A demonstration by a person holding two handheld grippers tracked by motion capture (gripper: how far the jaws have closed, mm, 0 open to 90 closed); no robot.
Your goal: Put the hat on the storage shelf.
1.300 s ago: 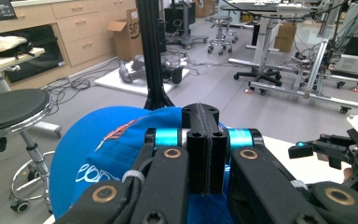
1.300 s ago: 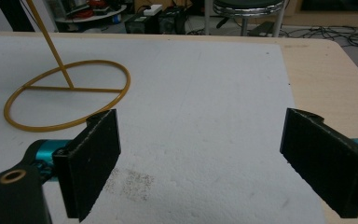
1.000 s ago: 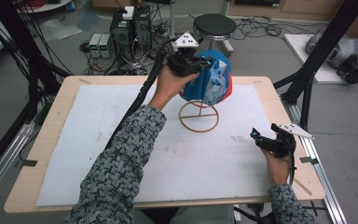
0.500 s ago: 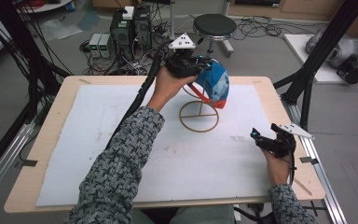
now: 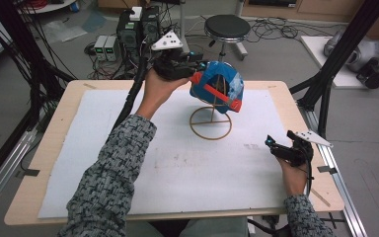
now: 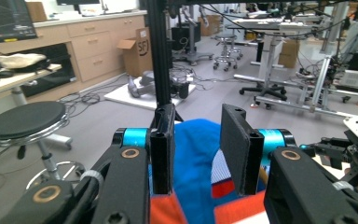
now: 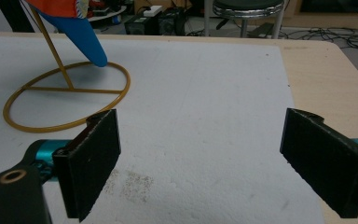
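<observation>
In the high view, a blue cap (image 5: 217,89) with an orange band hangs tilted on a thin gold wire stand (image 5: 210,123) at the far middle of the table (image 5: 54,163), over the white sheet (image 5: 177,163). The left gripper (image 5: 190,66) sits at the cap's far left edge; its jaws have just been opening, and whether the pads touch cloth is hard to tell from here. The right gripper (image 5: 276,148) rests near the right edge, well apart from the cap.

In the left gripper view, the two black jaws stand apart with blue and orange fabric between and beyond them, not pinched. The cap looks light and soft, so it should crumple rather than resist; the stiffer brim or band seems the best hold. The stand is hidden below the jaws.

In the right gripper view, the jaws are wide apart over bare sheet. The cap's brim (image 7: 81,37) is cut off at the top left, above the stand's ring (image 7: 70,93).
</observation>
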